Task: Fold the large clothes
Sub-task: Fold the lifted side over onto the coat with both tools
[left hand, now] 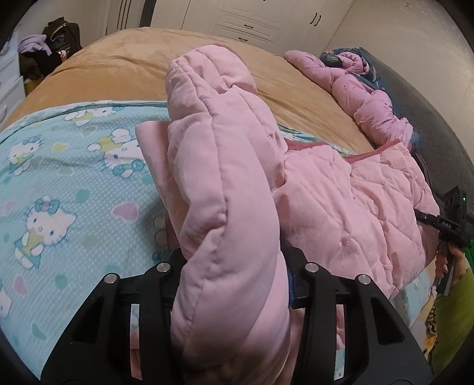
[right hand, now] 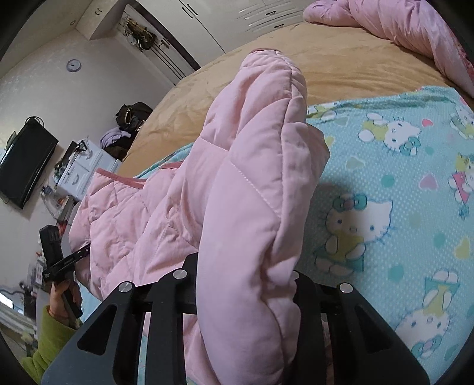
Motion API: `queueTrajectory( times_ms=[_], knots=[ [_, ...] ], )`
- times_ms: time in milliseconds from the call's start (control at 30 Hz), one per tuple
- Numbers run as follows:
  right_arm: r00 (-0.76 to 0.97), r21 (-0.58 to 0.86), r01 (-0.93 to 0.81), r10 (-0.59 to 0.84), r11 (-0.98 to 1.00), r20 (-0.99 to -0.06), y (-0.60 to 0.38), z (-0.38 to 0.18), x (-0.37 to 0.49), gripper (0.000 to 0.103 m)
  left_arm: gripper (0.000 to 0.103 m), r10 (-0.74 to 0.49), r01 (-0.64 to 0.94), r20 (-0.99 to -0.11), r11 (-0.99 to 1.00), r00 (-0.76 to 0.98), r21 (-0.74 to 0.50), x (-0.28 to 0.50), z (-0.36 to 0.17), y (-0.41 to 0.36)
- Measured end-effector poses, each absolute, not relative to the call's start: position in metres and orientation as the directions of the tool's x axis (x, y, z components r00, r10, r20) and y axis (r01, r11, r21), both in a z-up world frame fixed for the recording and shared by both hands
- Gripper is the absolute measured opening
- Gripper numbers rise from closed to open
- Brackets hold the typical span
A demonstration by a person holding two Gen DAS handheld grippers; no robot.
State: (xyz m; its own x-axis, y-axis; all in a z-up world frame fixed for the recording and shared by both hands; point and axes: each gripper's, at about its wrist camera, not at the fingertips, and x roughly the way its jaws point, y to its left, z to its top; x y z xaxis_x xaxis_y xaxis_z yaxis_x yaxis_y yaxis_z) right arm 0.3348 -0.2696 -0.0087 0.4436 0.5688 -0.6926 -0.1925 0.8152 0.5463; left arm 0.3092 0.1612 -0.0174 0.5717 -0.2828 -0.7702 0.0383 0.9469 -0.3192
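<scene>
While both of my grippers are lifted over the bed, each one has a thick fold of the pink quilted jacket (left hand: pixel 231 183) pinched between its fingers. On the left wrist camera, my left gripper (left hand: pixel 234 275) is closed down as far as the padding allows, the black fingers pressed against either side of a puffy sleeve-like roll that rises up and away from the lens. The rest of the jacket, with its darker pink trim, spreads to the right of that roll across the Hello Kitty sheet (left hand: pixel 65 177), and my right gripper (left hand: pixel 451 219) shows small at the far right edge, against the jacket's hem; from here I cannot tell how its fingers stand.

On the right wrist camera, the right gripper (right hand: pixel 246 275) is likewise clamped on a bulky fold of the jacket (right hand: pixel 251 177), which stands up in front of the lens. The jacket's body lies to the left, and the left gripper (right hand: pixel 63 260) sits at its far edge, held by a hand in a green sleeve (right hand: pixel 50 334).

The sheet (right hand: pixel 400 207) covers the near part of a tan bedspread (left hand: pixel 124 62). A crumpled pink blanket (left hand: pixel 370 97) lies at the bed's far side. White wardrobe doors (left hand: pixel 251 20) stand beyond the bed.
</scene>
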Motion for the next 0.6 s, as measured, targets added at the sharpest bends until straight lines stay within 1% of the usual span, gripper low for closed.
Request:
queueTrajectory(
  times_ms=[433, 600],
  knots=[
    [0.408, 0.531, -0.228, 0.575, 0.816, -0.709, -0.271, -0.01, 0.285, 0.026, 0.036, -0.279, 0.031, -0.777, 0.948, 0.565, -0.318, 0.243, -0.021, 0.16],
    [0.4, 0.529, -0.193, 0.558, 0.827, -0.727, -0.277, -0.024, 0.275, 0.026, 0.037, -0.267, 0.018, -0.781, 0.95, 0.565, -0.312, 0.227, -0.032, 0.162]
  ],
)
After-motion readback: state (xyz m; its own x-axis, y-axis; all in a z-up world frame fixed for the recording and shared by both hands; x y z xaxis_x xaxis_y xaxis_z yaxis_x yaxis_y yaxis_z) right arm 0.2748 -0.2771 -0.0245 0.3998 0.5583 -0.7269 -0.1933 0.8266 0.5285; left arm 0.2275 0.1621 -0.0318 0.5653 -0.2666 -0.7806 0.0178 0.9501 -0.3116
